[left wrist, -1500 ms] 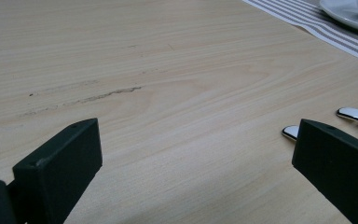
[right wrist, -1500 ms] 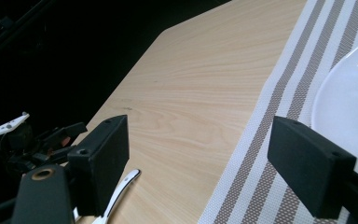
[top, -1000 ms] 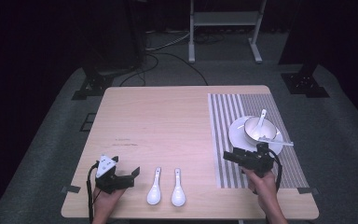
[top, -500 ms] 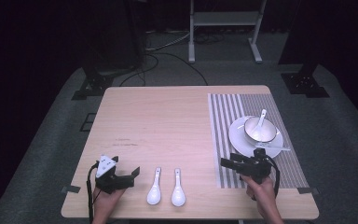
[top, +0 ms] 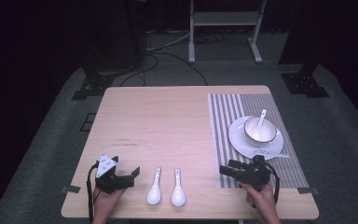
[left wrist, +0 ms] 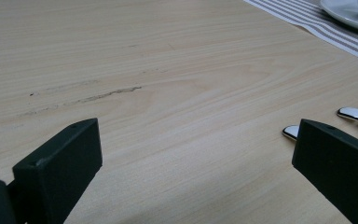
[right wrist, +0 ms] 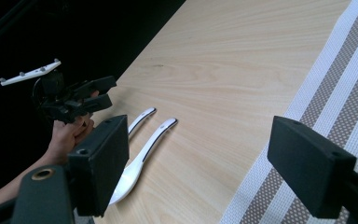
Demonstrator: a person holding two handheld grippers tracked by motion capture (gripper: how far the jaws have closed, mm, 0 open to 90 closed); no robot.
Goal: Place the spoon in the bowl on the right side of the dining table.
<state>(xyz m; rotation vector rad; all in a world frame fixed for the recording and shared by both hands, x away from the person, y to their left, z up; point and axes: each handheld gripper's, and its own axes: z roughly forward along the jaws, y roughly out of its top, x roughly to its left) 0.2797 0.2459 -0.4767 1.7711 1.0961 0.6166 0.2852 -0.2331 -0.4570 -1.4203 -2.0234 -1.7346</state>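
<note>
Two white spoons (top: 154,189) (top: 178,189) lie side by side near the table's front edge. My left gripper (top: 134,171) rests open just left of them, its jaws wide apart over bare wood (left wrist: 196,140); the spoon handles (left wrist: 354,113) show past its right jaw. My right gripper (top: 224,170) is open at the striped placemat's (top: 223,121) near left corner and points left toward the spoons (right wrist: 140,158), holding nothing (right wrist: 198,140). On the mat a white bowl (top: 261,133) with a spoon (top: 261,116) in it stands on a plate (top: 242,142); another spoon (top: 271,153) lies on the plate's front rim.
The light wooden table (top: 168,121) is bare across its middle and back. Black stand legs (top: 305,84) and cables (top: 168,56) lie on the grey floor behind it. The left hand and its gripper (right wrist: 81,100) show far off in the right gripper view.
My right gripper has drawn back from the plate toward the near edge and swung to point left. The left gripper and the spoons have stayed put.
</note>
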